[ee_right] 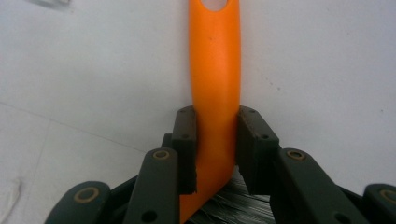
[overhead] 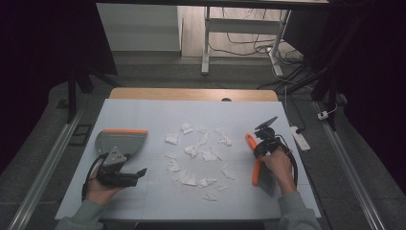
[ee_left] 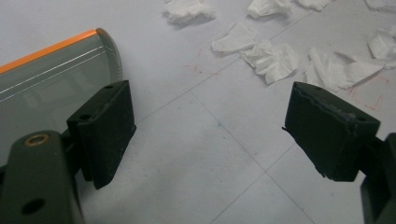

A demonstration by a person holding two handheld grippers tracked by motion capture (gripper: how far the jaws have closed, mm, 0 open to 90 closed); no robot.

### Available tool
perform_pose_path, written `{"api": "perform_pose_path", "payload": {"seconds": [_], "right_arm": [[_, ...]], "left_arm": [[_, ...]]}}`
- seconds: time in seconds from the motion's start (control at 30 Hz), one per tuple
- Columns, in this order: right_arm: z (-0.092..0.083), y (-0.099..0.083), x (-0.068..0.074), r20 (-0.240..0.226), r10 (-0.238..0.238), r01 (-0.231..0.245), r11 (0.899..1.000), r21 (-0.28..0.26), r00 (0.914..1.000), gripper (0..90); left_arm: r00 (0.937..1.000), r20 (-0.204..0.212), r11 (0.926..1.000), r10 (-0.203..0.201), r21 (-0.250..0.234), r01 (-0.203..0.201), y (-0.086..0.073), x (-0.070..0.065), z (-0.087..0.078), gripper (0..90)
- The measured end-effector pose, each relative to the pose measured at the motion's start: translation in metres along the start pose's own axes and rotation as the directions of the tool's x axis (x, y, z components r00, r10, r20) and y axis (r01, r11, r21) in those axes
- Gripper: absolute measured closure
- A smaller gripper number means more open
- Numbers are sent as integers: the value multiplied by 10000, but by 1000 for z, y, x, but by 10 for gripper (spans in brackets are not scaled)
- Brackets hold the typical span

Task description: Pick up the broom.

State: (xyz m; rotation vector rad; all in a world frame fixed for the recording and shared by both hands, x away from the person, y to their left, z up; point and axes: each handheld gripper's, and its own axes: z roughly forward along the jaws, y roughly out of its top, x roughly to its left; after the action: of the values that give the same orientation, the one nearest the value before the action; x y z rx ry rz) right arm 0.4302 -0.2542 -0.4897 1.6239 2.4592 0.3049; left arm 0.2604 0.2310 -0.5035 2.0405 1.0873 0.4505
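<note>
Torn white paper scraps (overhead: 198, 155) lie scattered over the middle of the white table (overhead: 158, 115); some scraps (ee_left: 271, 58) lie ahead of my left jaws. A grey dustpan with an orange edge (overhead: 119, 140) lies flat at the left, and its corner (ee_left: 51, 70) is just beside my left jaw. My left gripper (overhead: 139, 173) (ee_left: 210, 133) is open over bare table, right of the dustpan. My right gripper (overhead: 258, 149) (ee_right: 215, 144) is shut on the orange handle of a hand brush (overhead: 250, 141) (ee_right: 215, 70), whose grey bristles (ee_right: 233, 205) show below the jaws.
The table's far wooden edge (overhead: 191, 93) lies beyond the white sheet. A white power strip (overhead: 300, 137) lies on the floor to the right. Desk legs and cables (overhead: 249, 43) stand farther back.
</note>
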Motion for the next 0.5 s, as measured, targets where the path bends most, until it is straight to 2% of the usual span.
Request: {"api": "perform_pose_path", "payload": {"seconds": [0.1, 0.2, 0.3, 0.37, 0.5], "right_arm": [[-1, -2, -2, -144, -366, 365, 9993, -108, 9992, 705], [-2, -4, -8, -535, -468, 454, 9986, -260, 9975, 707], [-4, -7, -13, -806, -443, 394, 9974, -607, 9958, 708], [-10, -9, -18, -1018, -369, 261, 9941, -1053, 9941, 708], [-21, -14, -29, -1873, -299, -6, 9870, -1610, 9818, 709]], "left_arm": [[10000, 5, 10000, 15, -8, -15, 0, 0, 0, 170], [10000, 17, 10000, 40, -5, -40, 0, 0, 0, 170], [10000, 6, 10000, 24, -20, -24, 0, 1, 0, 171], [10000, 13, 10000, 10, -27, -10, 0, 1, 0, 171], [10000, -2, 10000, 10, -19, -10, 0, 1, 1, 171]]}}
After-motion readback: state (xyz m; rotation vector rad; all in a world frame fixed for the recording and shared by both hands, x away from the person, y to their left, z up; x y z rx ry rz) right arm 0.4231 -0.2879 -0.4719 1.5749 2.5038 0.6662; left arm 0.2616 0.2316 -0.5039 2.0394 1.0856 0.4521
